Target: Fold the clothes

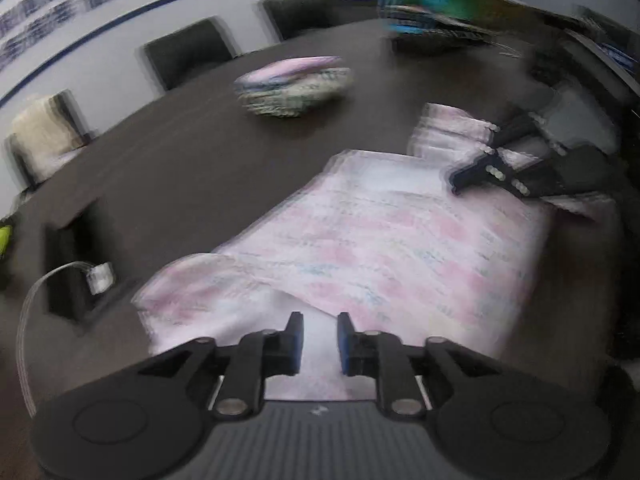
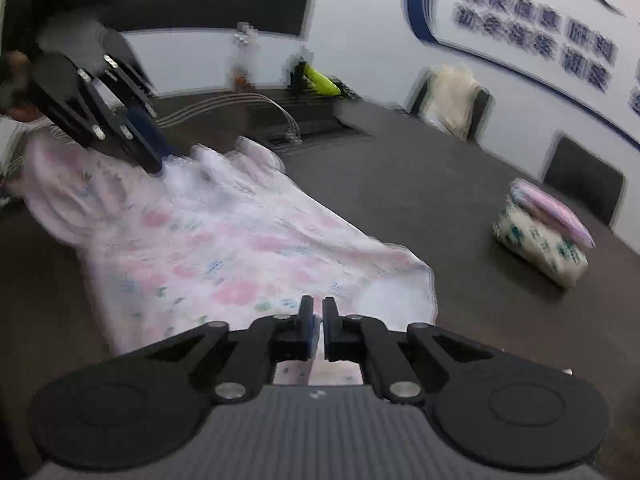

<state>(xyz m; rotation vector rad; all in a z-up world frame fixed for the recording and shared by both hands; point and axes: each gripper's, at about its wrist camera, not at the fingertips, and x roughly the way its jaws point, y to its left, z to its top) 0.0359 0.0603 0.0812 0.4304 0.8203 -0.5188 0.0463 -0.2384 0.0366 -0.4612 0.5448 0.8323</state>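
Left wrist view shows the left hand-held gripper (image 1: 320,334) above the near edge of a pink floral garment (image 1: 380,240) spread flat on the dark surface (image 1: 180,168). Its jaws stand a little apart with the cloth's edge below the gap; the blur makes it hard to say whether the pads touch fabric, but they look clear of it. The right hand-held gripper (image 2: 318,318) has its jaws pressed nearly together, apparently pinching the garment's edge at the opposite end. A folded stack of clothes (image 1: 294,86) sits farther back on the surface, well apart from the garment. A white cable (image 1: 30,320) curls at the left.
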